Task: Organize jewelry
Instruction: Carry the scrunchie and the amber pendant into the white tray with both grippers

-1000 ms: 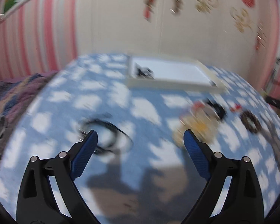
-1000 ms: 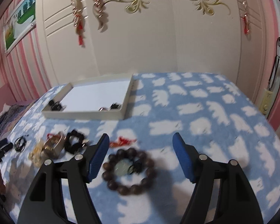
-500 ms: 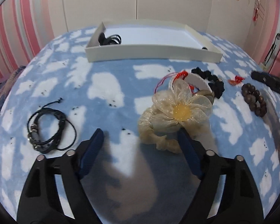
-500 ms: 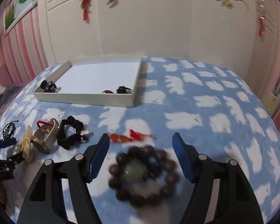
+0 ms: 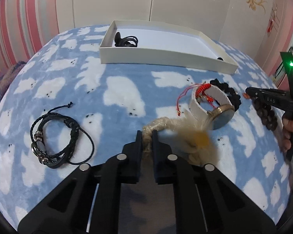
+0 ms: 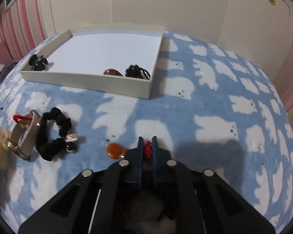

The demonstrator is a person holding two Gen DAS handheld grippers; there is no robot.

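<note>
My left gripper [image 5: 147,134] is shut on the band of a cream flower hair tie [image 5: 195,138], whose flower hangs blurred to the right. My right gripper [image 6: 147,140] is shut on the red cord [image 6: 147,150] of an amber pendant [image 6: 115,150] that lies on the blanket at its left. The white tray [image 5: 166,57] stands at the back and holds black hair ties [image 6: 136,71] and a brown piece [image 6: 112,72]. A dark bead bracelet [image 5: 265,115] lies under the right gripper in the left wrist view.
A black braided cord bracelet [image 5: 52,138] lies at the left. A white ring stand with a red string bracelet and a watch [image 5: 211,103] sits beside a black scrunchie [image 6: 54,132]. The blue blanket with white bears [image 6: 214,107] covers the surface. White wardrobe doors stand behind.
Both grippers went from open to shut. The left closed on the flower hair tie's band. The right moved forward past the bead bracelet and closed on the pendant's red cord.
</note>
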